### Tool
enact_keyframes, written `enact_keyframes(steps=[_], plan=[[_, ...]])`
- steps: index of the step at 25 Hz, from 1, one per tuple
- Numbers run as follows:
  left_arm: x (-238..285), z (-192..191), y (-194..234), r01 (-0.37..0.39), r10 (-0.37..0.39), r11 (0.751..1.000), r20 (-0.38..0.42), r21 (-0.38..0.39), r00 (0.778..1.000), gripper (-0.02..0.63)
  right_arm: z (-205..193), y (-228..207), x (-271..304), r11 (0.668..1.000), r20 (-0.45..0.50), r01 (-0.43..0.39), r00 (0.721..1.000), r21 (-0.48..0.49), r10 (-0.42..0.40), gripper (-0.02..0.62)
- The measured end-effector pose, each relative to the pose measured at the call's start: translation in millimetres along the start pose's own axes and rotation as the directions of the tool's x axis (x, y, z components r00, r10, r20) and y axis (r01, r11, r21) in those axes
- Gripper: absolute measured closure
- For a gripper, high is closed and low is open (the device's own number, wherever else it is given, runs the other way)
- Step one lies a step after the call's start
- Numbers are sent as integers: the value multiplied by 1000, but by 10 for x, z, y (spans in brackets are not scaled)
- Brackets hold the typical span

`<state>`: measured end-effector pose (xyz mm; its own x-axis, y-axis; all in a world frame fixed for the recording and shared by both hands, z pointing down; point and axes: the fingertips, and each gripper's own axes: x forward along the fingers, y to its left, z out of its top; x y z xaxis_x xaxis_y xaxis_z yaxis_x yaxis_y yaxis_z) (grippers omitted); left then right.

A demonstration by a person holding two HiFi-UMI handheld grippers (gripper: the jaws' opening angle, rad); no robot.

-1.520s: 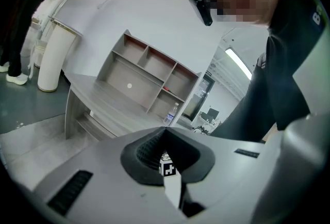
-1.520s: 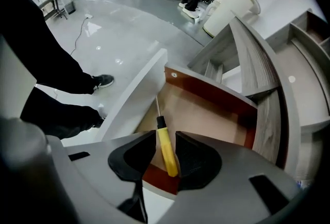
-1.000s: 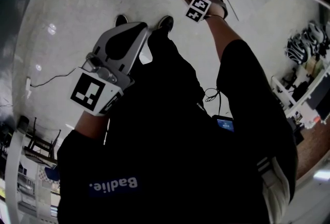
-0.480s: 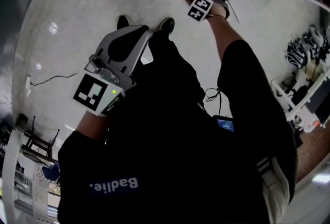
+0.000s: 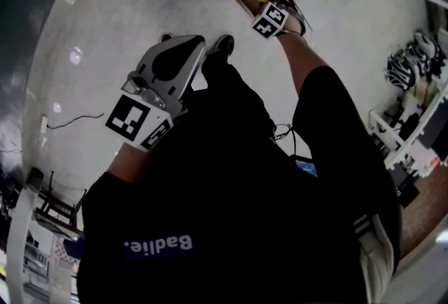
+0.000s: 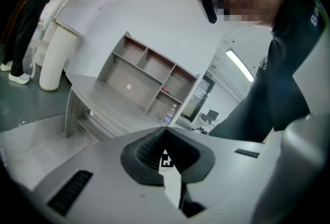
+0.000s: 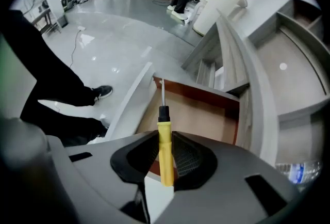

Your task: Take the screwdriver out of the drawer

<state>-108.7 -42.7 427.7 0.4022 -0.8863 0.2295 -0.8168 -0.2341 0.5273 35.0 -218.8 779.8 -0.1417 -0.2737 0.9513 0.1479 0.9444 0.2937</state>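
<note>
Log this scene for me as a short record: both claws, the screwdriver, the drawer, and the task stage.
right claw: jaws have just been closing; shut on a yellow handle
screwdriver: yellow handle in the grip, metal shaft pointing toward the drawer
drawer: pulled open, visible floor bare
left claw: shut, empty, away from the drawer
task stage: tool gripped; whether it is clear of the drawer cannot be told
</note>
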Motion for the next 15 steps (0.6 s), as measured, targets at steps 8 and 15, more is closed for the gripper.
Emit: enact_keyframes(steps=[8, 15], plan=[[79, 257, -249, 61, -62, 997, 18, 44, 998, 607, 35, -224, -770, 967, 145, 9, 988, 254, -47, 497], [165, 404, -505, 118, -120, 990, 16, 71, 993, 607, 36, -372, -1440, 920, 274, 0, 955, 391, -116, 499]])
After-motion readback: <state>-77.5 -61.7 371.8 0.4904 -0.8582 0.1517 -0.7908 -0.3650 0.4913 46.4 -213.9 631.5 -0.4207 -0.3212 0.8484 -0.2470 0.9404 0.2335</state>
